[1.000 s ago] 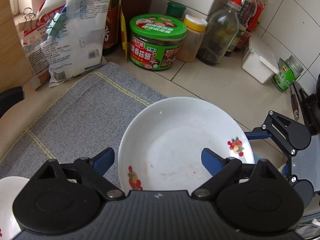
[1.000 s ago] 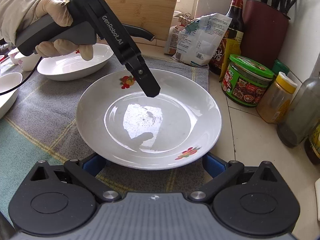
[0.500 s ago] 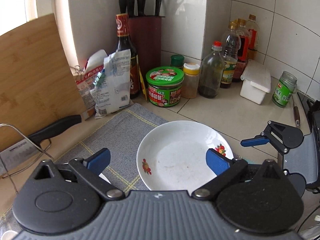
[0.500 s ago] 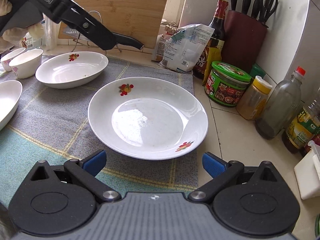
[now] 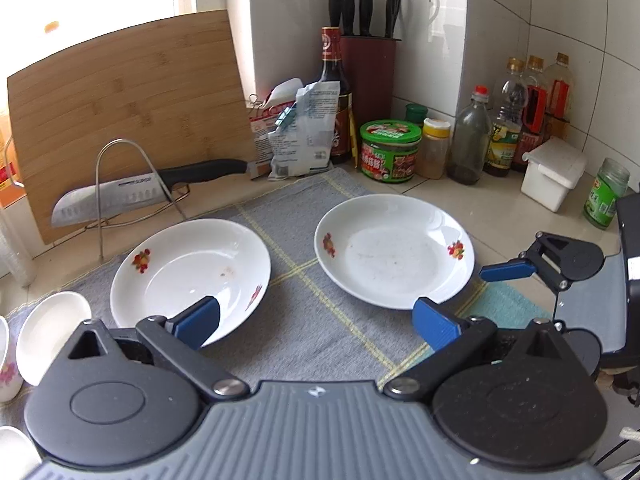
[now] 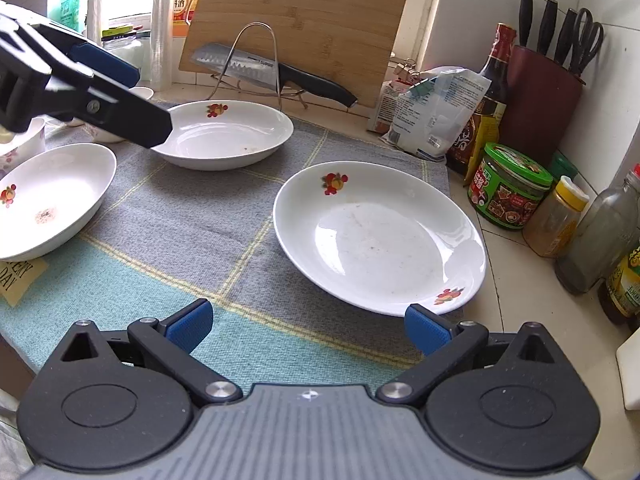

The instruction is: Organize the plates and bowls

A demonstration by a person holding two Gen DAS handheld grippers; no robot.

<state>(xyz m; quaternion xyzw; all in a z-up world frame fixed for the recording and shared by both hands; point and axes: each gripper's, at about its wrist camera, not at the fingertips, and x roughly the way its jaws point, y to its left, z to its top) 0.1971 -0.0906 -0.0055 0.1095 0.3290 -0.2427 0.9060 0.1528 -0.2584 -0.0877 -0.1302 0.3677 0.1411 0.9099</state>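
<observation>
A white flowered plate (image 5: 394, 250) (image 6: 380, 236) lies on the right part of the grey cloth (image 5: 304, 316). A second deep plate (image 5: 190, 274) (image 6: 228, 132) lies to its left. A third (image 6: 48, 200) sits at the left in the right wrist view. Small white bowls (image 5: 50, 336) stand at the far left. My left gripper (image 5: 316, 322) is open and empty, above the cloth between the two plates. My right gripper (image 6: 308, 326) is open and empty, just short of the right plate's near rim; it also shows in the left wrist view (image 5: 508, 270).
A cutting board (image 5: 128, 120) leans at the back with a knife (image 5: 140, 190) on a wire rack. Bags, a dark bottle, a knife block (image 5: 366, 76), a green jar (image 5: 390, 152), several bottles and a white box (image 5: 554, 172) crowd the back right corner.
My left gripper has pulled back and up from the right plate, so both plates now show. My right gripper has also drawn back from that plate. Both stay open.
</observation>
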